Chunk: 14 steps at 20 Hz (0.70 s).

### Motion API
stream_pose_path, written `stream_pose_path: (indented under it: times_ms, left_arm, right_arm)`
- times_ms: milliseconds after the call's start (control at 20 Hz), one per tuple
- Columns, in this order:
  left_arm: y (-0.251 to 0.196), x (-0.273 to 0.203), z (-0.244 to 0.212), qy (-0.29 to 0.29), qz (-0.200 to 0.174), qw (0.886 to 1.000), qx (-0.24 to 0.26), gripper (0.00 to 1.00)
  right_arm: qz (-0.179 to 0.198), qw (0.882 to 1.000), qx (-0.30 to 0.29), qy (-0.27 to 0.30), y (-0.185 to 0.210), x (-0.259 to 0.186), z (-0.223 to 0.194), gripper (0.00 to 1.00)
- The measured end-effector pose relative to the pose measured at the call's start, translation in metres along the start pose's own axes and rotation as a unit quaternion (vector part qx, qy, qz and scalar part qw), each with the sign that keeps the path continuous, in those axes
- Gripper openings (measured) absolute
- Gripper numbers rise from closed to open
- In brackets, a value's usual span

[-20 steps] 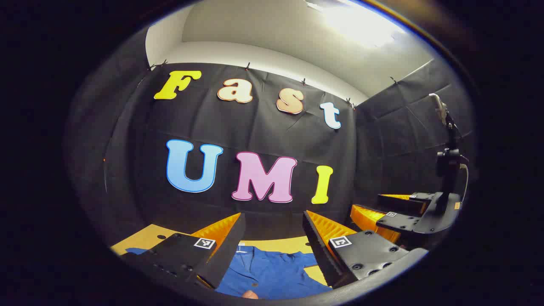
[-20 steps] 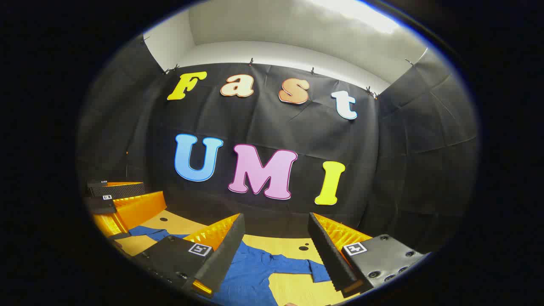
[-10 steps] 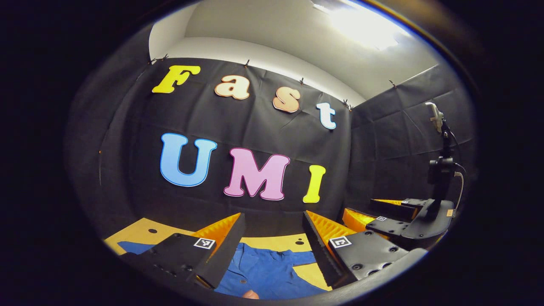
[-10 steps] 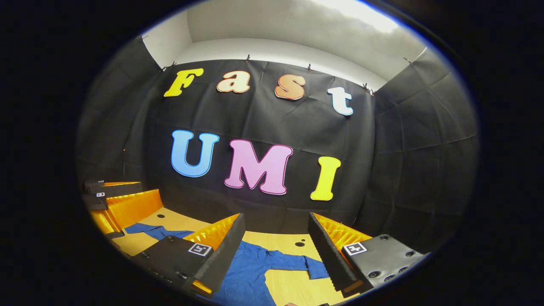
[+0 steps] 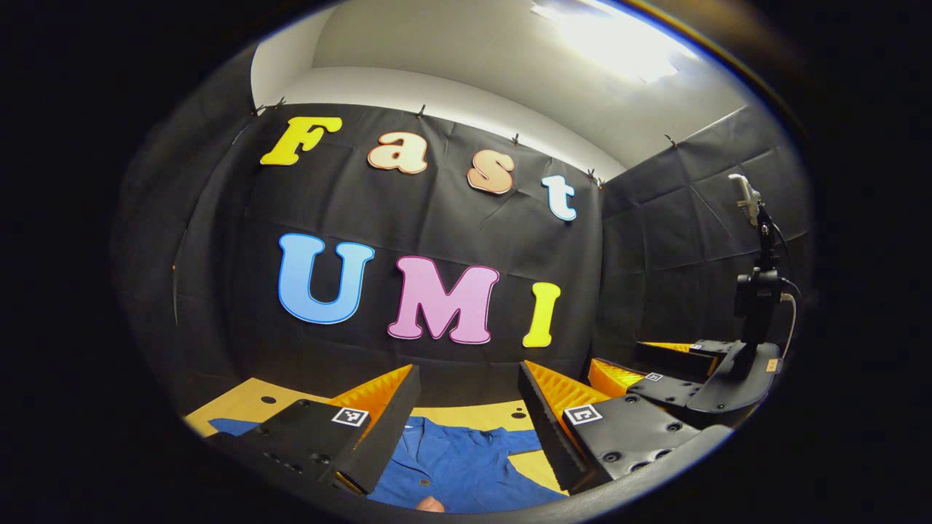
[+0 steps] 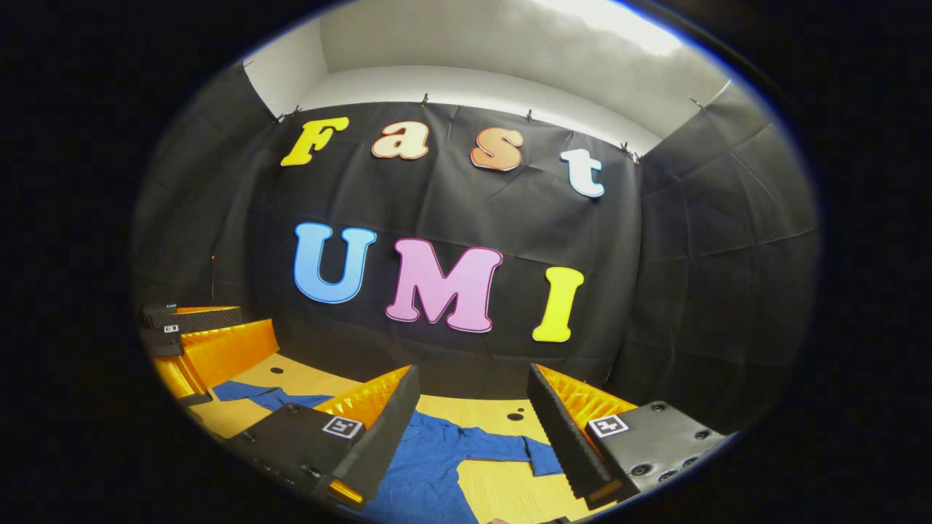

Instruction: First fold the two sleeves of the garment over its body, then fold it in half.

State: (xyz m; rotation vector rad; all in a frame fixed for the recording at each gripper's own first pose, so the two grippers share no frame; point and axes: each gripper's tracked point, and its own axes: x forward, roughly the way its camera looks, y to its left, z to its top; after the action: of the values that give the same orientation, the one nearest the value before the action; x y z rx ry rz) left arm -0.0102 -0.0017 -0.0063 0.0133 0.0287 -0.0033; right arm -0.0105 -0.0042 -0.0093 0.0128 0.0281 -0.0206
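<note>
A blue garment (image 5: 466, 466) lies flat on the light wooden table (image 5: 240, 406), collar toward the back wall. In the left gripper view my left gripper (image 5: 466, 378) hangs open above its upper body, nothing between the fingers. In the right gripper view the garment (image 6: 429, 466) spreads one sleeve (image 6: 510, 451) to the right and another sleeve (image 6: 255, 394) to the far left. My right gripper (image 6: 473, 378) is open above the right sleeve and shoulder. The right gripper (image 5: 655, 364) also appears at the right of the left gripper view, and the left gripper (image 6: 211, 338) at the left of the right gripper view.
A camera stand (image 5: 757, 284) rises at the right of the left gripper view. The table (image 6: 502, 407) has small dark holes near its back edge and ends at the black cloth wall. A fingertip (image 5: 429, 503) shows at the bottom edge of the left gripper view.
Both views tilted slightly, showing a bit more of the table and garment. Both grippers stayed open and hovering; the garment has not moved.
</note>
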Motion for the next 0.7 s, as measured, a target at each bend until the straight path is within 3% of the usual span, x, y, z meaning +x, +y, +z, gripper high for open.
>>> stream_pose_path:
  times_ms: [350,700]
  left_arm:
    - [0.020,0.005,0.000,0.003,0.041,0.999,0.018,0.80]
    - [0.026,0.009,-0.003,0.011,0.059,0.998,0.014,0.80]
  right_arm:
    - [0.007,1.000,0.001,-0.004,0.007,0.003,0.004,0.88]
    - [0.007,1.000,0.001,-0.002,0.005,0.005,0.004,0.88]
